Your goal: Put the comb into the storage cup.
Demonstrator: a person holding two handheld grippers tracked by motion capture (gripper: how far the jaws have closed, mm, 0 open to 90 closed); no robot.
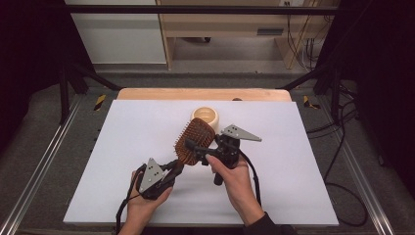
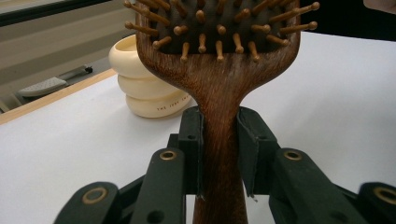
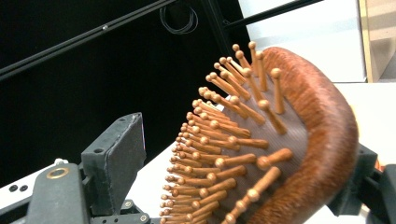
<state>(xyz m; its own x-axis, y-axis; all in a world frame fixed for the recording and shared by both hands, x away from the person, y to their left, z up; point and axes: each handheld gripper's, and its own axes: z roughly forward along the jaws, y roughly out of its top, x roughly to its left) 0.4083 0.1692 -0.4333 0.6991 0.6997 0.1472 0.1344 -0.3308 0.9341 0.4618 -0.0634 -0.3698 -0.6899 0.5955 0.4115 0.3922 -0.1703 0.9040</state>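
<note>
Wooden hairbrush [image 1: 194,141], held up over the middle of the white table [image 1: 122,147]. Dark reddish-brown wood, broad paddle head, black cushion set with rows of round-tipped wooden pins.

Left gripper [image 1: 171,170]: jaws clamped on the brush handle [image 2: 219,154], one pad against each side, just below the head.

Right gripper [image 1: 198,149]: jaws apart, straddling the head [image 3: 299,140]; one pad stands clear on the pin side, the other sits behind the wooden back, contact there not clear.

Cream ribbed bowl [image 2: 140,84] on the table just beyond the brush. Small dark lettering on its lowest ring, starting "THE"; the rest is too small to read.

Brush head cut off at the top edge in the left gripper view; handle end hidden between the jaws.
</note>
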